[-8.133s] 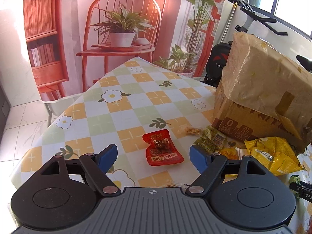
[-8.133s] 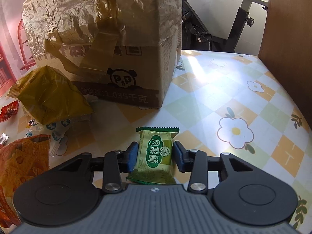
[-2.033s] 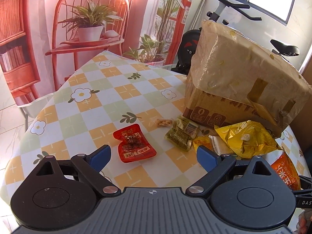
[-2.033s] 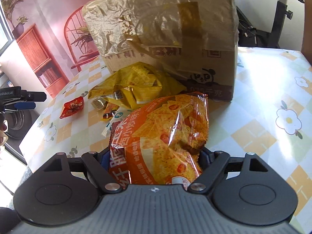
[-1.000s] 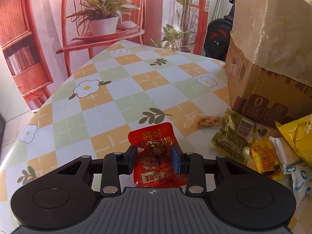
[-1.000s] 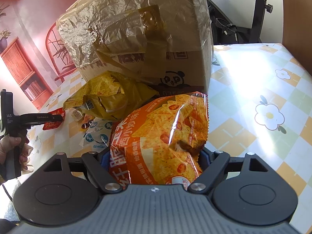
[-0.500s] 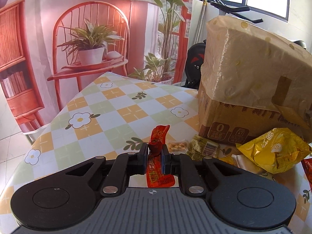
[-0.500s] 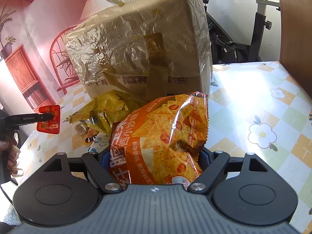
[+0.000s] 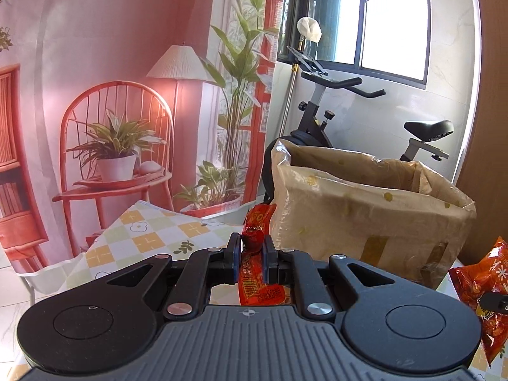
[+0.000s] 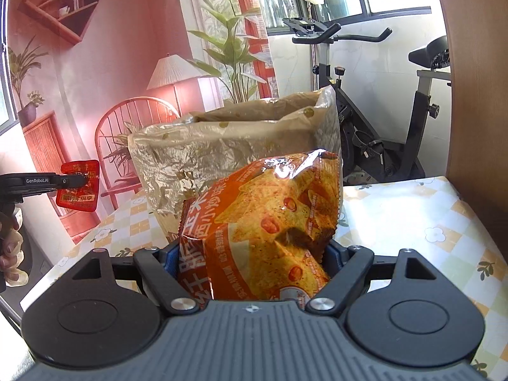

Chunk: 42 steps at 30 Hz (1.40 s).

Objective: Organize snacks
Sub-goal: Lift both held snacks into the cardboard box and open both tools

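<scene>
My left gripper [image 9: 250, 247] is shut on a small red snack packet [image 9: 255, 273], held in the air to the left of the open cardboard box [image 9: 365, 209] lined with a plastic bag. The packet also shows in the right wrist view [image 10: 77, 187], at the left gripper's tip [image 10: 71, 180]. My right gripper [image 10: 249, 254] is shut on a large orange chip bag [image 10: 266, 228], raised in front of the box [image 10: 228, 146], near its rim. The chip bag's edge shows at the right of the left wrist view [image 9: 482, 289].
The checked floral tablecloth [image 9: 149, 238] covers the table [image 10: 422, 216]. An exercise bike [image 9: 333, 108] stands behind the box. A brown wooden panel [image 10: 476, 95] rises at the right. A printed backdrop [image 9: 120, 111] hangs behind.
Both grippers have risen with their snacks. The box's open top now shows in both views, and the table snacks have dropped out of sight.
</scene>
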Available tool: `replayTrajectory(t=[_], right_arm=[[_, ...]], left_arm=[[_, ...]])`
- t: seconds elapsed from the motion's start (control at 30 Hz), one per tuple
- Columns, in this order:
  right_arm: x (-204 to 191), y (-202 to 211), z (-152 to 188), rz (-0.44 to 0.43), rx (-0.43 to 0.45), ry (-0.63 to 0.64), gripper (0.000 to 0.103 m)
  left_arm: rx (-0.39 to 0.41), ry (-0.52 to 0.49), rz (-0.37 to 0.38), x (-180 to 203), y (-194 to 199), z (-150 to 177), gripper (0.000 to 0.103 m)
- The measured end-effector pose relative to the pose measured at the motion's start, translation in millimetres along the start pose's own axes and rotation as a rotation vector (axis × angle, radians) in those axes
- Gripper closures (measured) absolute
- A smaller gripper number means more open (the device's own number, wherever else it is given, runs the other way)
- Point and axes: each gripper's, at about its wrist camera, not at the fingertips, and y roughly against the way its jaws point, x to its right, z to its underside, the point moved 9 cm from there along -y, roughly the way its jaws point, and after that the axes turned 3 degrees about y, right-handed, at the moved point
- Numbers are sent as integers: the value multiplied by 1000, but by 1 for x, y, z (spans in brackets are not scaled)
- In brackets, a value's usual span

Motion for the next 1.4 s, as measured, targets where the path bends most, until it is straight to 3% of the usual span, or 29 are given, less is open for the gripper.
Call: replayTrajectory(t=[0.3, 0.5, 0.73, 1.0, 1.07, 1.13, 1.2, 1.4], right_arm=[[-9, -1, -111, -14, 144, 121, 21], [-6, -56, -166, 46, 173, 222, 21], [8, -134, -162, 113, 68, 182, 21], [17, -166, -145, 132, -40, 151, 16], [18, -165, -144, 128, -47, 144, 13], [17, -164, -146, 120, -48, 136, 12], [17, -160, -147, 121, -44, 126, 7], [10, -147, -150, 97, -30, 122, 7]], left_arm=[[103, -41, 105, 57, -9, -59, 89], [114, -66, 143, 97, -48, -93, 89], [21, -43, 129, 109, -113, -97, 89], [-60, -39, 114, 103, -138, -83, 88], [-66, -25, 113, 100, -139, -83, 81], [-67, -17, 113, 97, -138, -85, 54], [-58, -18, 114, 95, -134, -87, 43], [-59, -25, 109, 89, -121, -92, 37]])
